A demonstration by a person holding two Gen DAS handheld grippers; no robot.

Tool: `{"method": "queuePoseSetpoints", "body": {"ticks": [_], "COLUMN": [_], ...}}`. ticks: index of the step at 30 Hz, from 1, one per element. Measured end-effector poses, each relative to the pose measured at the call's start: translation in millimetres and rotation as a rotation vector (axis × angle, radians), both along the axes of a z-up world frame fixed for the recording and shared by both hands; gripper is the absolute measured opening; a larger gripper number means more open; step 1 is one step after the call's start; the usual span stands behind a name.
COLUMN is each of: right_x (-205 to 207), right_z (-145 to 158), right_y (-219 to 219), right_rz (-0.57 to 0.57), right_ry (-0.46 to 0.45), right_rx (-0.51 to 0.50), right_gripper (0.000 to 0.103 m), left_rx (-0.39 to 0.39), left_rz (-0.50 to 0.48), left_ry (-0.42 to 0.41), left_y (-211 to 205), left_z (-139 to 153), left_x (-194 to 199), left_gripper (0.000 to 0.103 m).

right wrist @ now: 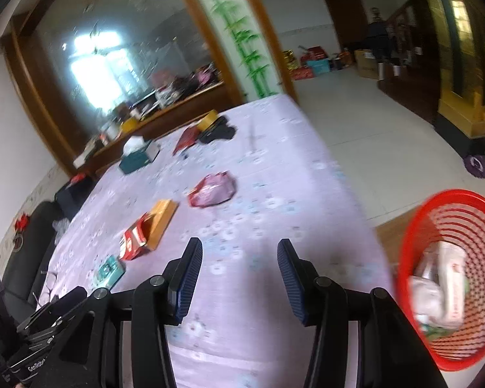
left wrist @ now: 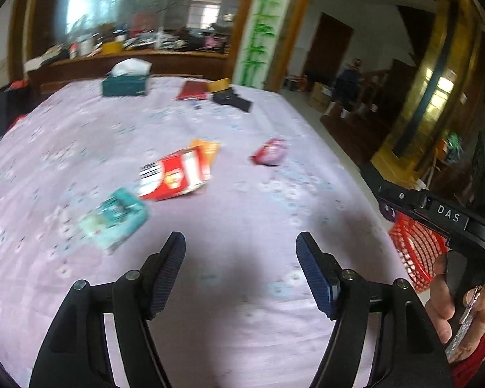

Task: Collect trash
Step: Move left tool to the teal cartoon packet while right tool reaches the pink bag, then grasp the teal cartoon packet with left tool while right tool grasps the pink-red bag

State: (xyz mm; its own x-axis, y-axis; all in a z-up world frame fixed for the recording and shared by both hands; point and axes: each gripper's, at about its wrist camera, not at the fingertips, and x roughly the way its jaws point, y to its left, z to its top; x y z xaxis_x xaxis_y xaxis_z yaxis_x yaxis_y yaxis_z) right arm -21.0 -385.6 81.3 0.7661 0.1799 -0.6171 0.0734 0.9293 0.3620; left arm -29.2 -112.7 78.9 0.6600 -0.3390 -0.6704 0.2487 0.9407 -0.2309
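Observation:
On the lilac floral tablecloth (left wrist: 242, 200) lie a teal packet (left wrist: 116, 216), a red and white carton (left wrist: 174, 176) on an orange packet (left wrist: 207, 152), and a pink-red wrapper (left wrist: 270, 151). The same items show in the right wrist view: teal packet (right wrist: 108, 271), red carton (right wrist: 134, 241), orange packet (right wrist: 161, 223), pink wrapper (right wrist: 213, 190). My left gripper (left wrist: 241, 242) is open and empty above the cloth, nearer than the trash. My right gripper (right wrist: 239, 250) is open and empty. A red mesh basket (right wrist: 452, 278) beside the table's right edge holds white wrappers.
At the table's far end sit a teal tissue box (left wrist: 126, 80), a dark red booklet (left wrist: 192, 90) and black items (left wrist: 232, 98). A cluttered wooden shelf under a mirror (left wrist: 139, 48) stands behind. The tiled floor (right wrist: 371, 123) lies to the right. The basket also shows in the left wrist view (left wrist: 417, 252).

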Motion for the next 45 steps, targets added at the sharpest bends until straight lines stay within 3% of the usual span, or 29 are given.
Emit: {"method": "queuePoseSetpoints", "body": {"ticks": [11, 14, 18, 21, 27, 30, 38, 41, 45], "right_x": [67.2, 79.4, 86.2, 82.8, 88.9, 88.0, 85.6, 86.0, 85.8], "right_z": [-6.1, -21.8, -42.3, -40.3, -55.9, -55.6, -53.3, -53.2, -52.8], "right_y": [44.9, 48.0, 40.4, 31.0, 24.4, 29.2, 27.9, 27.6, 28.4], "right_rz": [0.081, 0.090, 0.144, 0.119, 0.174, 0.192, 0.186, 0.188, 0.188], "right_ry": [0.025, 0.020, 0.065, 0.041, 0.116, 0.117, 0.108, 0.106, 0.102], "right_rx": [0.009, 0.016, 0.096, 0.082, 0.211, 0.213, 0.210, 0.210, 0.203], "right_gripper": [0.056, 0.057, 0.057, 0.057, 0.058, 0.057, 0.058, 0.058, 0.058], "left_rx": [0.007, -0.012, -0.074, -0.059, 0.048, 0.045, 0.085, 0.173, 0.191], "left_rz": [0.186, 0.252, 0.286, 0.284, 0.281, 0.266, 0.117, 0.126, 0.152], "left_ry": [0.027, 0.080, 0.163, 0.187, 0.198, 0.231, 0.248, 0.220, 0.217], "left_y": [73.2, 96.1, 110.2, 107.1, 99.0, 99.1, 69.1, 55.0, 51.2], "left_z": [-8.6, -21.2, -40.1, -47.0, -57.2, -66.7, -69.2, -70.1, -74.1], "left_x": [12.1, 28.1, 52.3, 69.8, 100.3, 110.9, 91.4, 91.9, 98.7], "left_gripper": [0.073, 0.073, 0.073, 0.073, 0.073, 0.073, 0.073, 0.073, 0.069]}}
